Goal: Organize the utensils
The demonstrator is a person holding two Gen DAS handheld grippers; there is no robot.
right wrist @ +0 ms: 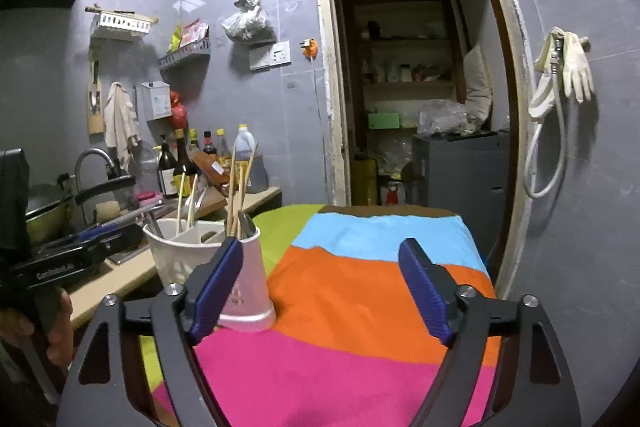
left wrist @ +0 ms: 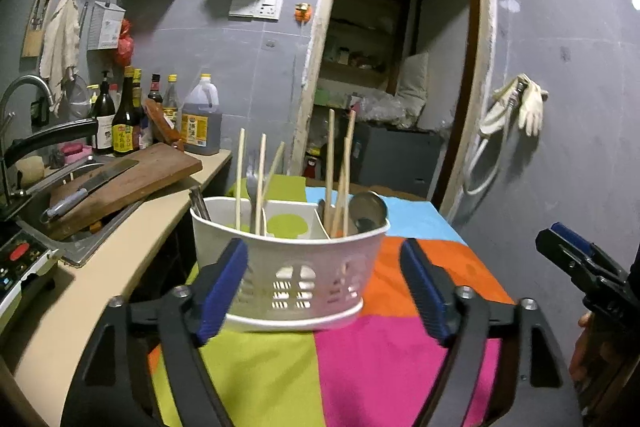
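Both grippers, left (left wrist: 324, 291) and right (right wrist: 320, 291), hold their jaws wide and empty beside the white utensil caddy (left wrist: 288, 263), which holds chopsticks (left wrist: 334, 167).

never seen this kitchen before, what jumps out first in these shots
The patchwork cloth in pink, orange, blue and green covers the table and dominates both views. On it, near its left edge beside the counter, stands a white utensil caddy holding chopsticks, a fork and a metal spoon. The left gripper frames the caddy with open jaws, not touching it.
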